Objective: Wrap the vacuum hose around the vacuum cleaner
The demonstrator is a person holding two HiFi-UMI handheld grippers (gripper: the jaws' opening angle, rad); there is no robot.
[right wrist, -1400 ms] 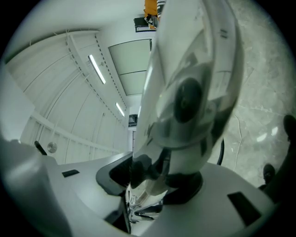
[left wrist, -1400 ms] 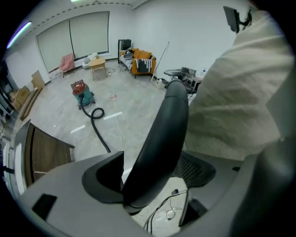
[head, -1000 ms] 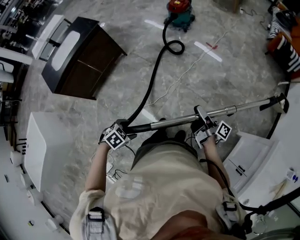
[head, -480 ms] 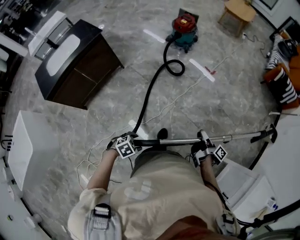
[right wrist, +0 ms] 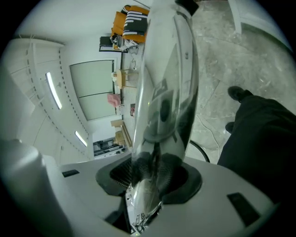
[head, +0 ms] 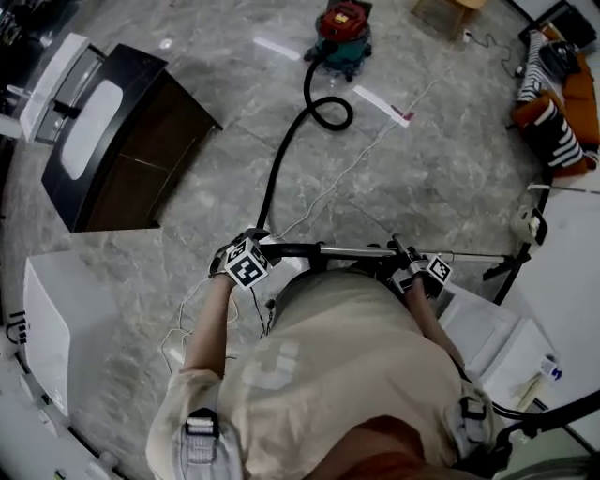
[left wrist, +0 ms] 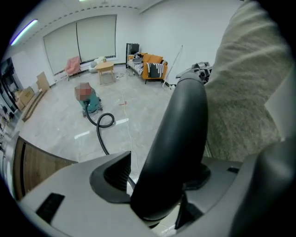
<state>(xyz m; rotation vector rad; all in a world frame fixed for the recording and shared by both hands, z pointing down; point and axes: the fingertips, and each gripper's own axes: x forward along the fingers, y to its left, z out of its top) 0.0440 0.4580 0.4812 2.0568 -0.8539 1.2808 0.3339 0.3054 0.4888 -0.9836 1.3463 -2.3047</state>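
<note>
Overhead, the hose (head: pixel 277 173) runs from the vacuum cleaner (head: pixel 341 23). Close up, the left gripper (left wrist: pixel 159 185), jaws just closing, pinches its black handle (left wrist: pixel 180 120); the right gripper (right wrist: pixel 152 185) clamps the metal tube (right wrist: pixel 164 83).

left gripper (left wrist: pixel 159 185): jaws clamped on black hose handle (left wrist: pixel 178 134) | vacuum cleaner (left wrist: pixel 89 100): far off on floor | hose (left wrist: pixel 104 121): looped beside it

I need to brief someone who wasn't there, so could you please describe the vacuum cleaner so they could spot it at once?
Start from the grey marble floor and follow the black hose away from the person to its far end. The vacuum cleaner sits there, just past where the hose curls; it alone has a red top on a teal body.
</note>
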